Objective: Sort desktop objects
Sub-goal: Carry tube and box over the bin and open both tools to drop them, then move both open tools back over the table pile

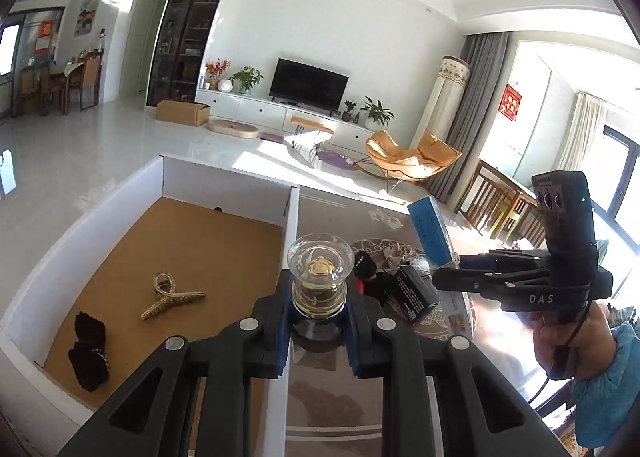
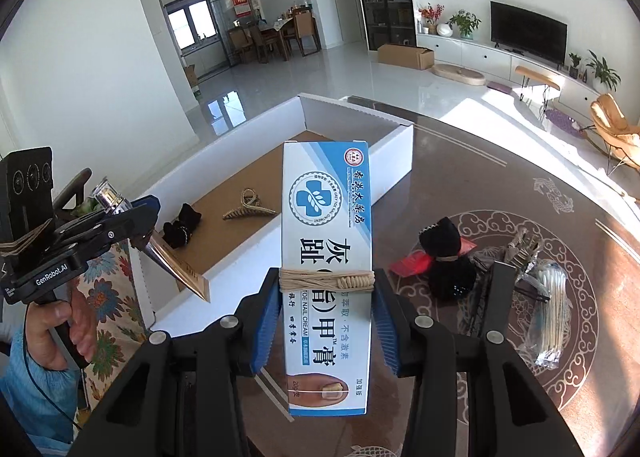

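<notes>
Hair claw (image 1: pixel 171 296) in box (image 1: pixel 224 185) (table's left)

Television (image 1: pixel 308 83) on white cabinet (image 1: pixel 256 110) — orange chair (image 1: pixel 412 155) (sunlit) nearby.

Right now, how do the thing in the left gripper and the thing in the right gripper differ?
The left gripper holds a small clear glass perfume bottle with yellowish liquid; the right gripper holds a flat blue-and-white nail cream box. The bottle is round and see-through; the box is long, printed and wrapped with a rubber band. Both are clamped between blue pads, above the table.
</notes>
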Demonstrator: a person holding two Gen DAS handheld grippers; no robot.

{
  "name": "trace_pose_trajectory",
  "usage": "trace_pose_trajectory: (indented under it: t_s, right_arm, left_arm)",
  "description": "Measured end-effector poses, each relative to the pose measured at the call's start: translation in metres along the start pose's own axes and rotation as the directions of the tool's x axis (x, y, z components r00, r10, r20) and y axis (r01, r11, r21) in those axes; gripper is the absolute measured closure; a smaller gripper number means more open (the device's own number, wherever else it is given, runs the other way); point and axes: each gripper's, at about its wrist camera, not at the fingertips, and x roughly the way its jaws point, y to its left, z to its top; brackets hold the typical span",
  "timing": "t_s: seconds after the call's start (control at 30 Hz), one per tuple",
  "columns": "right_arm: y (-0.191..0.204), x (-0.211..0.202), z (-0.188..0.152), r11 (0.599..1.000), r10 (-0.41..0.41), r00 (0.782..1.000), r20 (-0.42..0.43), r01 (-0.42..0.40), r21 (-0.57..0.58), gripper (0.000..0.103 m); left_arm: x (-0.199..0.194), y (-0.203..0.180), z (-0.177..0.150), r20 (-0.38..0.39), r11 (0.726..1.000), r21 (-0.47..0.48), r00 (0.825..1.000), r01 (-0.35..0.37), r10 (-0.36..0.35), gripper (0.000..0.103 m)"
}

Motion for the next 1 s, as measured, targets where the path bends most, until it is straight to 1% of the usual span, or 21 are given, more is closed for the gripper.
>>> trace_pose_trajectory:
  t_s: [0.07, 0.13, 0.23, 0.27, 0.33, 0.4, 0.43, 0.47, 0.5, 0.53, 0.57, 0.6, 0.67, 0.73, 0.8, 0.87, 0.9, 1.0]
  right_arm:
    - [0.027, 0.013, 0.022, 0.998, 0.064, 0.998, 0.016, -0.063, -0.013, 0.059]
    - [0.056, 0.028, 0.041, 0.992, 0.126, 0.992, 0.030, -0.125, -0.025, 0.059]
    - [0.094, 0.063, 0.060, 0.979, 0.203, 0.979, 0.014, -0.203, -0.027, 0.058]
    - [0.105, 0.076, 0.064, 0.975, 0.220, 0.975, -0.001, -0.220, -0.028, 0.058]
    - [0.123, 0.107, 0.064, 0.975, 0.220, 0.975, -0.039, -0.221, -0.033, 0.058]
    - [0.134, 0.139, 0.059, 0.974, 0.221, 0.971, -0.093, -0.224, -0.022, 0.058]
    - [0.136, 0.154, 0.055, 0.975, 0.221, 0.967, -0.128, -0.224, -0.007, 0.057]
    - [0.137, 0.170, 0.050, 0.979, 0.204, 0.965, -0.164, -0.205, 0.009, 0.055]
    - [0.136, 0.181, 0.045, 0.981, 0.194, 0.964, -0.180, -0.193, 0.024, 0.046]
    - [0.132, 0.187, 0.041, 0.980, 0.199, 0.964, -0.179, -0.195, 0.039, 0.031]
    - [0.128, 0.189, 0.039, 0.982, 0.188, 0.969, -0.161, -0.182, 0.050, 0.026]
    - [0.122, 0.187, 0.037, 0.982, 0.186, 0.973, -0.134, -0.179, 0.062, 0.021]
    - [0.107, 0.176, 0.033, 0.982, 0.179, 0.980, -0.083, -0.173, 0.077, 0.019]
    - [0.078, 0.156, 0.025, 0.983, 0.158, 0.987, -0.027, -0.155, 0.093, 0.013]
    - [0.054, 0.135, 0.015, 0.987, 0.122, 0.992, 0.039, -0.126, 0.105, 0.007]
    - [0.030, 0.114, -0.003, 0.992, 0.064, 0.994, 0.090, -0.074, 0.105, 0.002]
    - [0.018, 0.104, -0.015, 0.994, 0.022, 0.994, 0.104, -0.033, 0.101, 0.000]
    - [-0.021, 0.082, -0.056, 0.990, -0.107, 0.989, 0.101, 0.097, 0.103, 0.000]
  left_arm:
    - [-0.008, 0.027, 0.012, 0.005, 0.998, -0.020, 0.998, -0.058, 0.059, 0.081]
    - [-0.011, 0.054, 0.018, -0.008, 0.992, -0.041, 0.993, -0.120, 0.120, 0.081]
    - [0.004, 0.087, 0.015, -0.086, 0.979, -0.054, 0.978, -0.194, 0.189, 0.081]
    - [0.012, 0.096, 0.011, -0.122, 0.976, -0.052, 0.971, -0.214, 0.206, 0.081]
    - [0.031, 0.109, 0.001, -0.207, 0.969, -0.044, 0.951, -0.243, 0.229, 0.081]
    - [0.052, 0.120, -0.010, -0.285, 0.958, -0.040, 0.922, -0.284, 0.262, 0.080]
    - [0.060, 0.126, -0.015, -0.313, 0.952, -0.042, 0.909, -0.304, 0.277, 0.073]
    - [0.067, 0.131, -0.017, -0.328, 0.946, -0.048, 0.899, -0.322, 0.289, 0.054]
    - [0.070, 0.134, -0.020, -0.331, 0.939, -0.054, 0.894, -0.339, 0.303, 0.042]
    - [0.071, 0.137, -0.022, -0.324, 0.926, -0.052, 0.884, -0.373, 0.338, 0.031]
    - [0.071, 0.138, -0.024, -0.313, 0.920, -0.053, 0.882, -0.388, 0.353, 0.024]
    - [0.070, 0.136, -0.026, -0.300, 0.919, -0.058, 0.885, -0.390, 0.356, 0.024]
    - [0.067, 0.132, -0.029, -0.280, 0.921, -0.061, 0.892, -0.385, 0.354, 0.023]
    - [0.064, 0.122, -0.030, -0.258, 0.922, -0.050, 0.897, -0.384, 0.359, 0.023]
    - [0.061, 0.105, -0.032, -0.229, 0.932, -0.042, 0.911, -0.360, 0.342, 0.023]
    - [0.057, 0.082, -0.030, -0.201, 0.948, -0.028, 0.931, -0.317, 0.305, 0.023]
    - [0.056, 0.068, -0.030, -0.190, 0.956, -0.015, 0.940, -0.292, 0.284, 0.023]
    - [0.054, 0.017, -0.034, -0.168, 0.980, 0.044, 0.966, -0.194, 0.198, 0.022]
